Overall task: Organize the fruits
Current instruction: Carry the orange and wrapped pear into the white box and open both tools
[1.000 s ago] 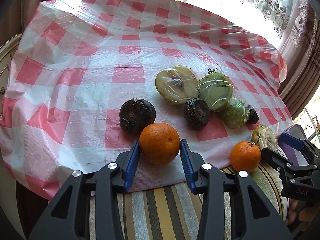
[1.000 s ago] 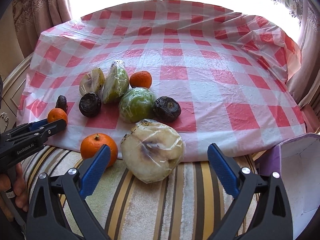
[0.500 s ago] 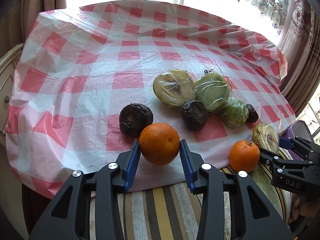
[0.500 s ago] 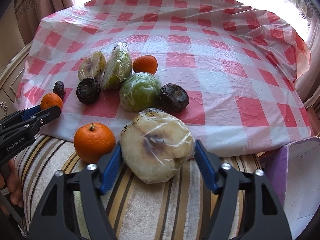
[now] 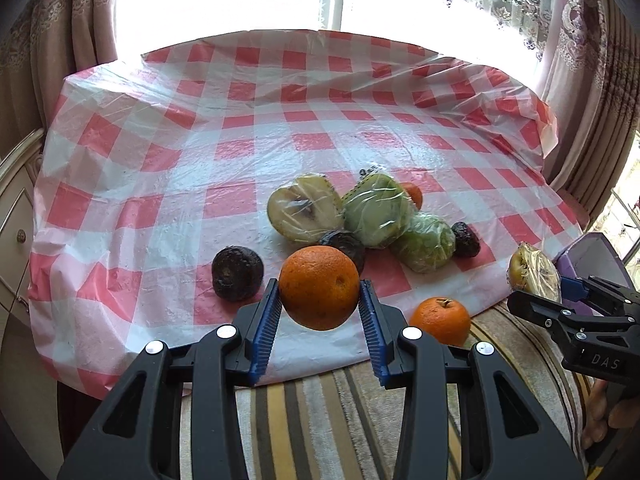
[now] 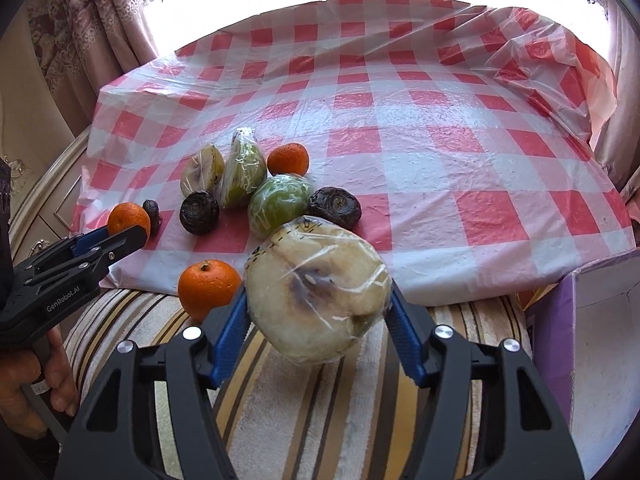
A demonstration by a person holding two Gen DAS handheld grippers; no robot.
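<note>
My left gripper (image 5: 319,312) is shut on an orange (image 5: 319,287) and holds it above the table's near edge. My right gripper (image 6: 316,316) is shut on a plastic-wrapped pale half fruit (image 6: 318,292), lifted over the striped cushion; it also shows in the left wrist view (image 5: 534,272). On the red-checked tablecloth (image 5: 240,148) lies a cluster: a wrapped half fruit (image 5: 305,212), two wrapped green fruits (image 5: 378,210), several dark wrinkled fruits (image 5: 237,273) and a small orange (image 6: 288,159). Another orange (image 5: 440,320) sits at the cloth's near edge.
A striped cushion (image 6: 320,420) lies in front of the table. A purple box (image 6: 600,320) with a white inside stands at the right. Curtains (image 5: 60,40) and a bright window are behind the table. A cabinet (image 5: 16,220) is at the left.
My right gripper closed on the wrapped half fruit and lifted it. My left gripper rose and pulled back with the orange in it.
</note>
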